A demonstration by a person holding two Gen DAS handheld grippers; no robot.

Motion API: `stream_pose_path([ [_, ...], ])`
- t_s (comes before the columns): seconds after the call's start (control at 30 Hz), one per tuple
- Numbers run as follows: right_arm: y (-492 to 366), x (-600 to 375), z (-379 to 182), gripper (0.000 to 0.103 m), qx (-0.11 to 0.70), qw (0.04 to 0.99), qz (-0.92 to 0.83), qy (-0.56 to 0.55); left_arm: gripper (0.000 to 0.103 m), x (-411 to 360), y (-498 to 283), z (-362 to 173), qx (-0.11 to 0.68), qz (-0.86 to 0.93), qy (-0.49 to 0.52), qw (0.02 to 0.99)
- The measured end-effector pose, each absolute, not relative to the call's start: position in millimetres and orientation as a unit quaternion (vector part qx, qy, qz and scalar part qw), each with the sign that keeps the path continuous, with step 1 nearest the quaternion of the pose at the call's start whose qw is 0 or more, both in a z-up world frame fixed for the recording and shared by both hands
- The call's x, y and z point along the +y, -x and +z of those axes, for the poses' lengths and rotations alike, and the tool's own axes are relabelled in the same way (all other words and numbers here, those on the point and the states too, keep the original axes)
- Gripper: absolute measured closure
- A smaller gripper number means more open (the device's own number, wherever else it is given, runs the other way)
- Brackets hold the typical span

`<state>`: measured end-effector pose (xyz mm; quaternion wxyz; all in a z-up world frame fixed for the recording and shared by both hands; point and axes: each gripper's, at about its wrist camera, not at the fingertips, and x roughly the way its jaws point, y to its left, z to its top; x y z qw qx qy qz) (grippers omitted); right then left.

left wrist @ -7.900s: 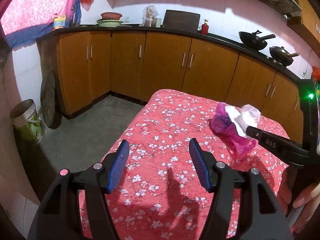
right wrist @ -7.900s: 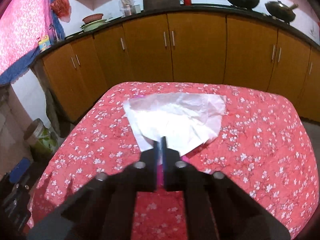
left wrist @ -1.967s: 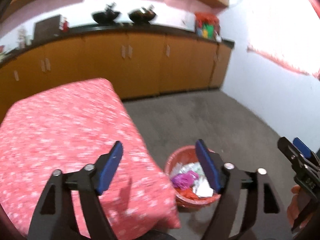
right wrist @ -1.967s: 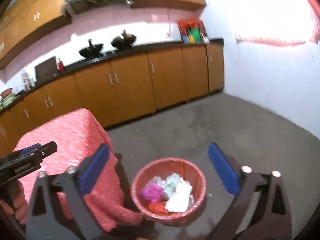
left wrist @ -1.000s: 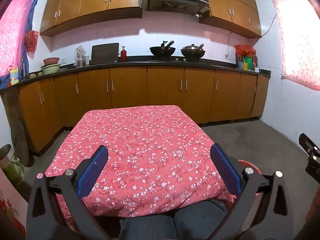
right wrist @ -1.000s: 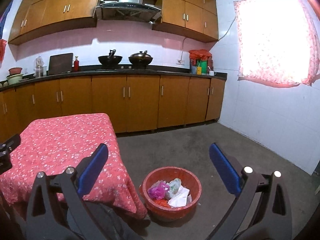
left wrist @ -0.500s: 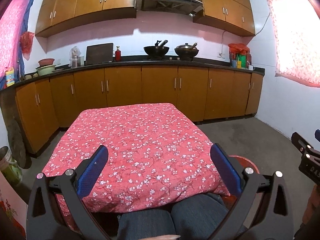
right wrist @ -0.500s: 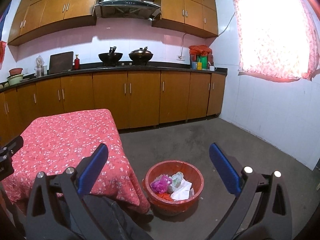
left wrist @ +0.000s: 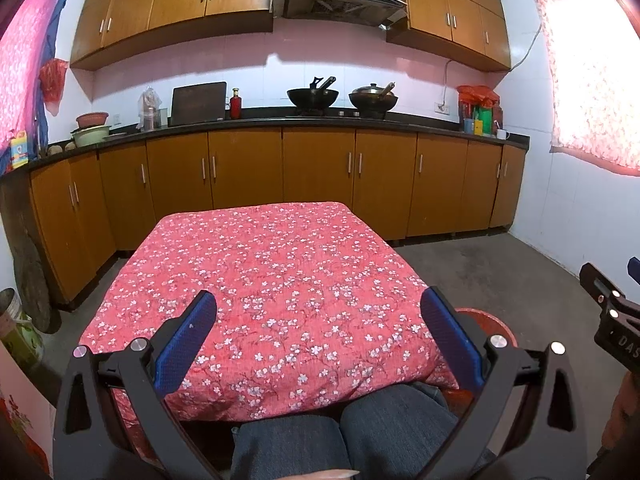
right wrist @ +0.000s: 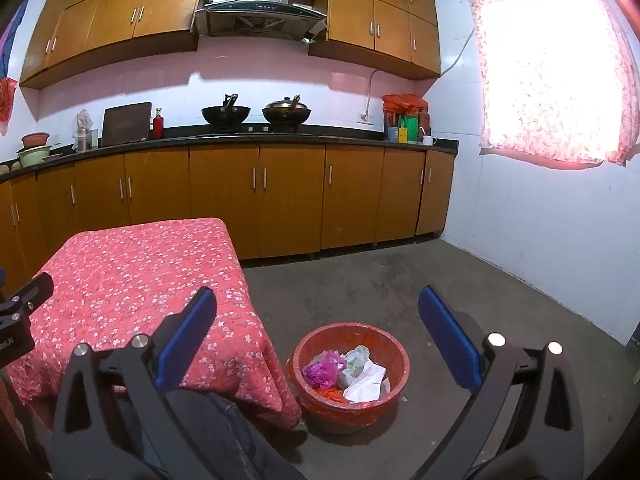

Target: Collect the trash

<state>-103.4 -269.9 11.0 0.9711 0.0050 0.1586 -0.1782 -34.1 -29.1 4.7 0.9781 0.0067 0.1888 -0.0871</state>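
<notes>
While both hand-held grippers, left (left wrist: 320, 334) and right (right wrist: 318, 330), gape wide and empty, the round red plastic trash basket (right wrist: 394, 354) sits on the floor, near and just right of the red floral-clothed table (right wrist: 132, 272), nearer the right one.

We see a kitchen with wooden base cabinets (left wrist: 316, 168) under a black countertop (right wrist: 280, 138), pink wall tiles (left wrist: 256, 68), a range hood (right wrist: 260, 12), a grey concrete floor (right wrist: 360, 284) and a bright curtained window (right wrist: 552, 68).
</notes>
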Motion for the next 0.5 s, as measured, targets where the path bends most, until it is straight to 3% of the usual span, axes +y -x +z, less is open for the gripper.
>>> stream_pose_path([
  [0.5, 100.4, -271.7, 8.9, 0.004, 0.165, 0.970, -0.178, -0.013, 0.002, -33.9, 36.5, 2.4, 0.193, -0.092, -0.007, 0.977],
])
